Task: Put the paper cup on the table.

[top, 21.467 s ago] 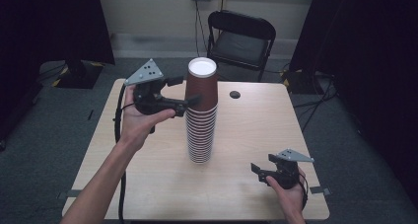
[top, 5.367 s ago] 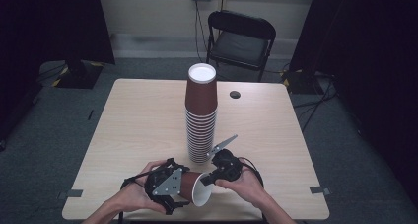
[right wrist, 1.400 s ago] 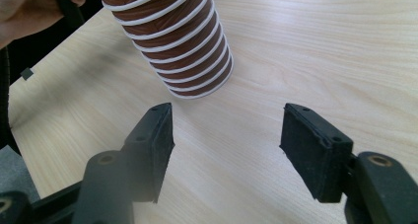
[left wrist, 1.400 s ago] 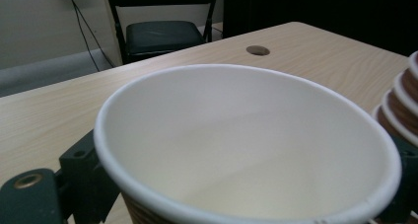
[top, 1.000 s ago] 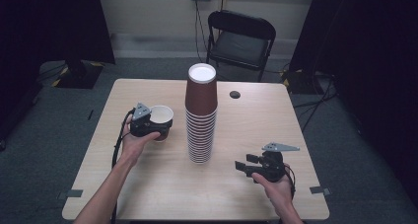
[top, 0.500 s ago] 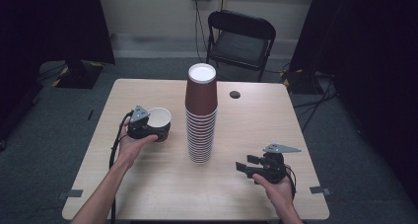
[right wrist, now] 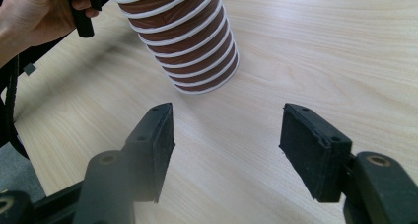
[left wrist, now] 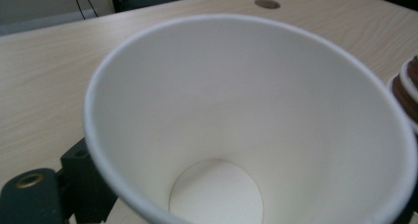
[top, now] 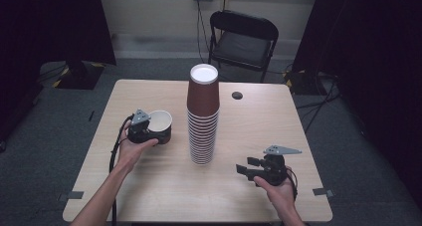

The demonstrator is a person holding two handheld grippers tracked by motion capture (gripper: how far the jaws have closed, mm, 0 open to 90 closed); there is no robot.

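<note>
Left claw: the left claw point(top: 152, 132) is pinching the cup point(top: 160, 120). Its jaws have just been closing, with the cup's wall between them. In the left gripper view one black jaw is sitting against the outside of the cup point(left wrist: 246, 110) at lower left.
Cup: it is standing mouth up on the left half of the worktop point(top: 149, 186), left of the stack point(top: 203, 121) and apart from it. Whether its base is resting on the wood or hanging just above it, I cannot tell.
Right claw: the right claw point(top: 247, 167) is waiting near the right near corner, spread wide and holding nothing. In its own view the right claw point(right wrist: 226, 135) is pointing at the foot of the stack point(right wrist: 187, 46).
Doing it well: I am judging the step as setting this one cup down on its own. Paper is crushing easily, so the squeeze should be staying light. The cup should be kept level until its base is sitting flat, and only then should the jaws be spreading and pulling back leftward, away from the rim.
Edges: the cup is sitting well in from the left edge. The right hand is working close to the near edge.
Open room: bare wood is lying all round the cup to the left, near and far. The tall stack on its right is looking tippy, so any sweep toward it is risking a topple. A small dark disc point(top: 237, 95) is lying at the far side, well clear.
</note>
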